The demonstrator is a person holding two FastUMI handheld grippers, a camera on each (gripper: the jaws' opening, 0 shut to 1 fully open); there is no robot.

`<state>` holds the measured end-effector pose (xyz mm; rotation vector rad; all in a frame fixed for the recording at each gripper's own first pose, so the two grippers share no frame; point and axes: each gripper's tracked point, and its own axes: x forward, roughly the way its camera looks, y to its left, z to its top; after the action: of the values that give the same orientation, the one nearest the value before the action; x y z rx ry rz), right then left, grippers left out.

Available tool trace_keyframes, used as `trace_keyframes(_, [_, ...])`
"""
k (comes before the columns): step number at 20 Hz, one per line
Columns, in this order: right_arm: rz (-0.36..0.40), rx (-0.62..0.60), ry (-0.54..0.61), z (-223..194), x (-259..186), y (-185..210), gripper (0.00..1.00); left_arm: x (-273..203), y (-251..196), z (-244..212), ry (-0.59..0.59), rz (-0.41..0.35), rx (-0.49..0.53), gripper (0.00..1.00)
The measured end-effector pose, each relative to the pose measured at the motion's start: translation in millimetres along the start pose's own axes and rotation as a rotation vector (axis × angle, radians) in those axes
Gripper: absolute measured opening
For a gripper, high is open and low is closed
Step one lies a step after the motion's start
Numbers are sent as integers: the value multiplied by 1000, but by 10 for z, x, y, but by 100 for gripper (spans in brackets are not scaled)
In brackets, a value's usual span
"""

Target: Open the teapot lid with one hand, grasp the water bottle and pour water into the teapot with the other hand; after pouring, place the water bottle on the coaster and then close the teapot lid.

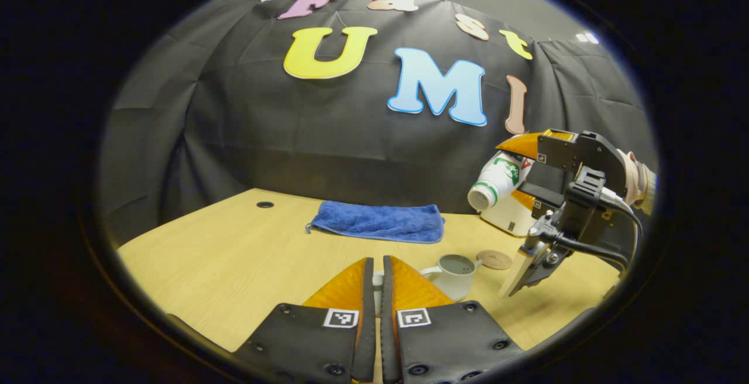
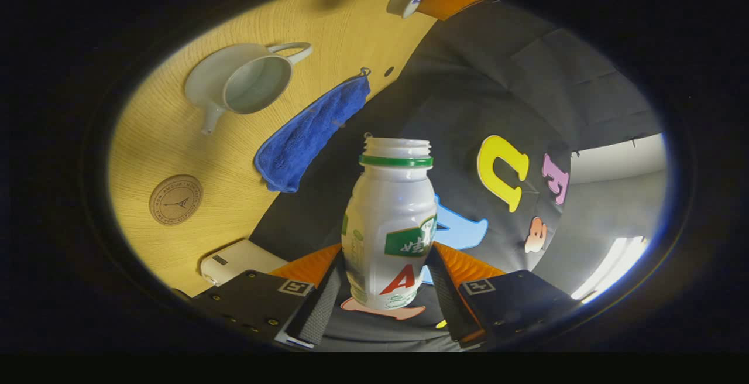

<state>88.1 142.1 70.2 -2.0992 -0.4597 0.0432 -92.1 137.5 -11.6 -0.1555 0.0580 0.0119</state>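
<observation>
Currently the right gripper (image 2: 386, 308) clamps the uncapped white plastic water bottle (image 2: 391, 232), tilted mouth-first above the open white ceramic teapot (image 1: 455, 274). The left gripper (image 1: 377, 290) pinches the small white teapot lid (image 1: 378, 281) beside it, above the wooden tabletop (image 1: 234, 255).

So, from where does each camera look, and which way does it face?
Left gripper view: rides on the left gripper, low over the table, facing the wall; its own fingers show at the bottom, nearly closed on something small and pale, and the right gripper holds the bottle up at the right.
Right gripper view: rides on the right gripper, rolled over, looking along the bottle; its fingers clamp the bottle's sides.
Both share: open teapot, coaster, towel, bottle.
</observation>
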Motion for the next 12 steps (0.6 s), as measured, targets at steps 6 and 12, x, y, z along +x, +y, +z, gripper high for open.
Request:
trace_keyframes(6, [0,-7,-2,-13,-7,13,77,1,-1,-8,2,3,0,14])
trace_keyframes(12, [100,205,39,50,-78,470,77,6,1,-21,3,8,0,14])
